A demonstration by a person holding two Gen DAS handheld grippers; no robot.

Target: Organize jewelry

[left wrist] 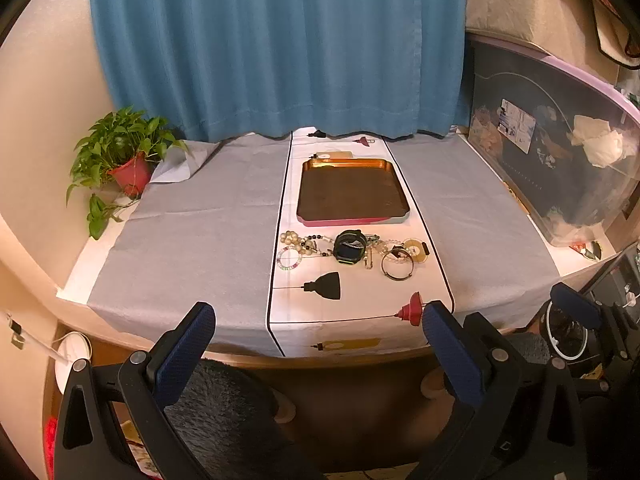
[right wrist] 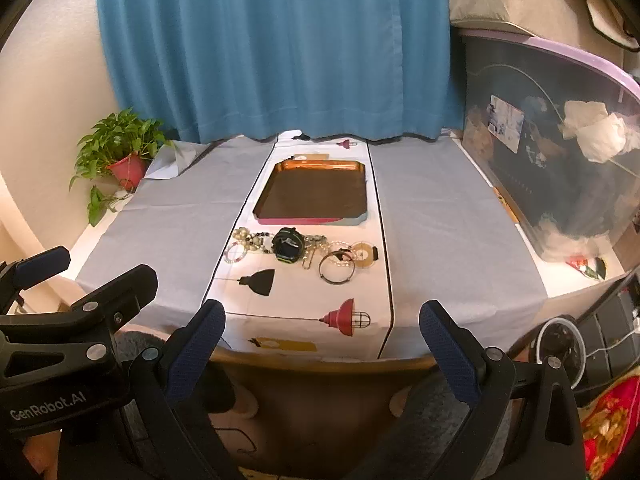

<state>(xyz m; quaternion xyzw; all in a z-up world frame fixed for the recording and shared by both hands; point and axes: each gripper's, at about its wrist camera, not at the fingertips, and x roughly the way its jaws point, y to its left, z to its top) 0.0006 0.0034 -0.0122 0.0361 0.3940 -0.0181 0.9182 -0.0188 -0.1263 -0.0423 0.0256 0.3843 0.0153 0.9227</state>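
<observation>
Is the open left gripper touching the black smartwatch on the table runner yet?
Apart. Left wrist view: left gripper hangs before the table edge, white runner showing between it and black smartwatch.

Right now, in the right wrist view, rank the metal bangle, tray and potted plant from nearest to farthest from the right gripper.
1. Metal bangle: nearest the right gripper, on the runner.
2. Tray: behind the jewelry, centre.
3. Potted plant: far left corner.

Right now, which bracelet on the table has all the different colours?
The little bead bracelet at the left end of the jewelry row. Its beads are pink, green and white; the bangle near the right end is plain dark metal.
</observation>
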